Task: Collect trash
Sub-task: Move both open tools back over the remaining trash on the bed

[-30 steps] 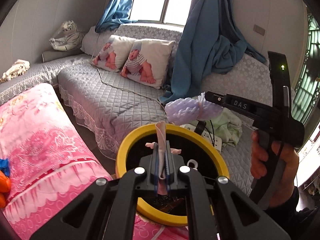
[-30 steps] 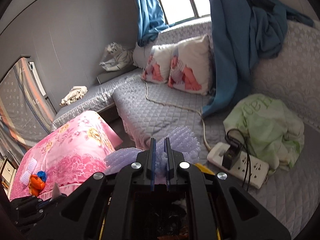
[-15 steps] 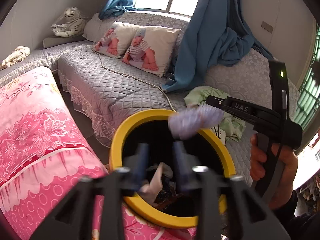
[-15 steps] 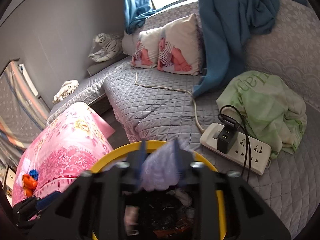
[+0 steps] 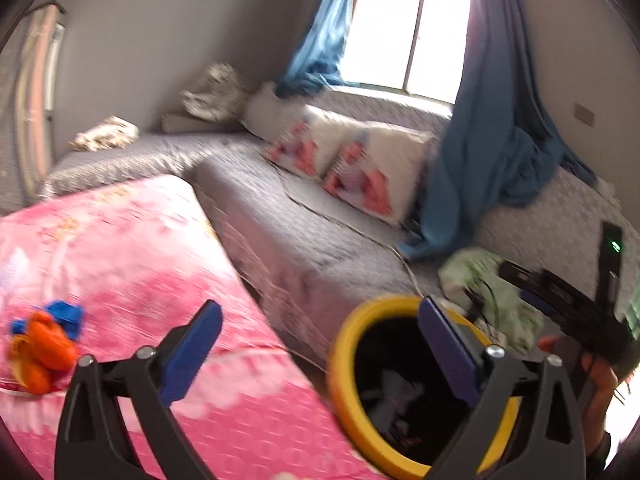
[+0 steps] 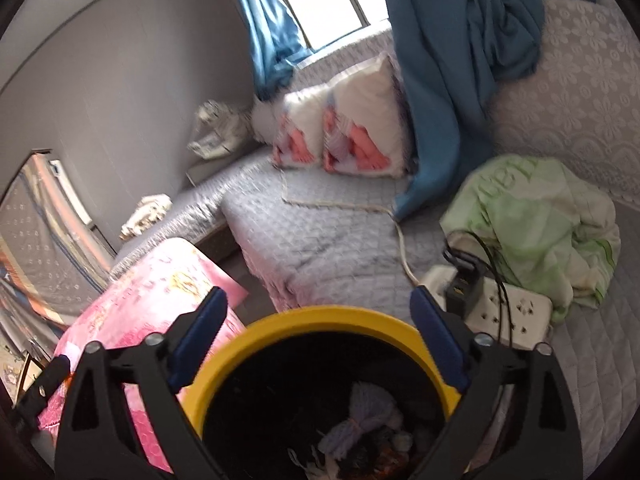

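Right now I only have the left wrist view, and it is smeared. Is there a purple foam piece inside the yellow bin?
Observer: Yes. The right wrist view shows the purple foam piece lying inside the yellow bin, on top of other trash.
Operator: Is the right gripper carrying anything?
Observer: No. The right gripper hangs over the bin's rim, its jaws opening with nothing between them.
Operator: Anything close to the bin that I cannot see?
Observer: A white power strip with a black charger plugged in lies on the grey sofa, just right of the bin.
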A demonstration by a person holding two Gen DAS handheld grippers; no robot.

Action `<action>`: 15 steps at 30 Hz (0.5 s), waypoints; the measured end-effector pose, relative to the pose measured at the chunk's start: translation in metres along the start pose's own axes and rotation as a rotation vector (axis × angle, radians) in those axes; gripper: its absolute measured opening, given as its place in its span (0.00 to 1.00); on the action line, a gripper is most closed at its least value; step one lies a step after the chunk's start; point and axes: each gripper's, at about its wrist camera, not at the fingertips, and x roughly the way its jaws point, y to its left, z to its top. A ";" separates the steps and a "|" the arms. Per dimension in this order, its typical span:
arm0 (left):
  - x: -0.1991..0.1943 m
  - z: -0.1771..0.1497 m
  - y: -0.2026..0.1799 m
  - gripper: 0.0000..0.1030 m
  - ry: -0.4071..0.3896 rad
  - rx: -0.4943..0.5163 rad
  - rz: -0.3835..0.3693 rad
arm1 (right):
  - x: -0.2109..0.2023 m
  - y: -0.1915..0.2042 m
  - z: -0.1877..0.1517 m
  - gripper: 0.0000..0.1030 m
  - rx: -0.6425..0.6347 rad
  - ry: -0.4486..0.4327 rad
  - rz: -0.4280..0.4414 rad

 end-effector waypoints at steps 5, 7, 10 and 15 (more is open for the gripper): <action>-0.023 0.021 0.036 0.92 -0.069 -0.031 0.099 | -0.017 0.040 0.006 0.92 -0.096 -0.122 0.084; -0.034 0.029 0.055 0.92 -0.097 -0.052 0.151 | -0.024 0.060 0.009 0.92 -0.149 -0.161 0.136; -0.054 0.040 0.087 0.92 -0.138 -0.078 0.223 | -0.029 0.092 0.013 0.92 -0.198 -0.170 0.231; -0.088 0.051 0.139 0.92 -0.194 -0.109 0.338 | -0.035 0.146 0.017 0.92 -0.276 -0.176 0.370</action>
